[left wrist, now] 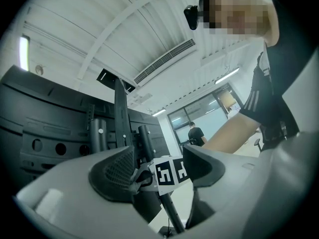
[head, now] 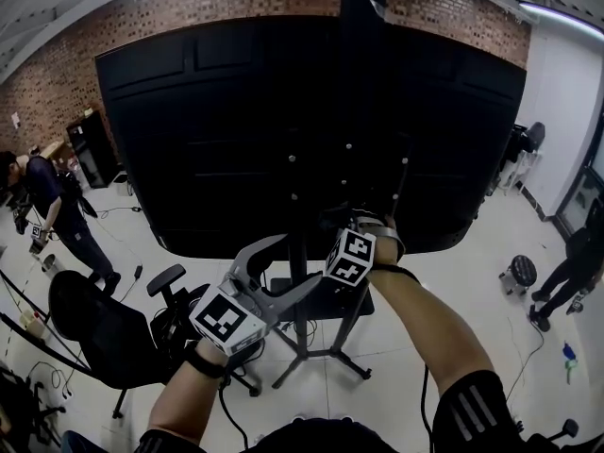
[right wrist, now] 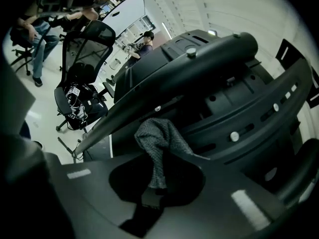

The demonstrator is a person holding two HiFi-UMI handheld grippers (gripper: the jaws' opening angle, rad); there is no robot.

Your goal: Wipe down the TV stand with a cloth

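Currently the right gripper [right wrist: 157, 183] has its fingers [right wrist: 227, 185] clamped on a grey cloth [right wrist: 158, 142]. The cloth's loose end bunches up against a dark slanted bar of the TV stand [right wrist: 199, 68], behind the big black TV [head: 236, 130]. Holding the cloth by one end leaves the free part soft enough to press onto the rounded bar, so this looks like wiping in progress on the upper bracket.

The left gripper [left wrist: 159, 169] is held lower and close in front of the person. Its fingers [left wrist: 112, 172] are apart with nothing between them; beyond the gap only the right gripper's marker cube and the stand's pole show. I judge it is kept back there to stay clear of the wiping.

In the head view the stand's pole and splayed feet [head: 330, 359] rise from the floor just ahead of the person. These lower parts probably remain to be wiped. The screw heads on the bracket could snag the cloth.
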